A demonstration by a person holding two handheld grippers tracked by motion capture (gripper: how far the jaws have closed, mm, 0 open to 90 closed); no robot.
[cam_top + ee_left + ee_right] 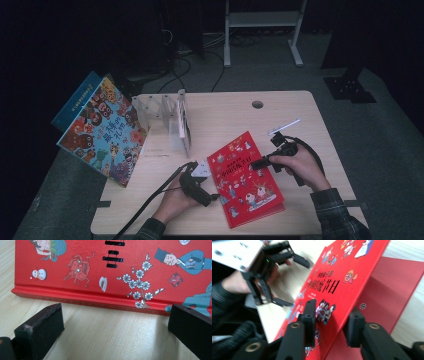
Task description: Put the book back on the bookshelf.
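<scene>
**Lifting the red cover**

While my right gripper (332, 322) pinches the front cover of the red picture book (245, 177), one jaw on the printed face and the other on the plain underside, the cover stands raised off the pages below. My left gripper (112, 332) waits wide open and holding nothing, its jaws low on the table (100, 335) just short of the book's spine edge (82, 296), which lies across the gap between my fingers.

I judge the cover a stiff, glossy board: light enough for one grip, yet slick, so a pinch close to the edge could slide off. Holding deeper in, as my right jaws do, seems safer. The spine side looks thick and firm, a good spot for my left jaws to steady the book. Beyond my left fingers stands a clear book rack (172, 117), with a larger colourful book (102, 132) leaning at the table's far edge.
</scene>
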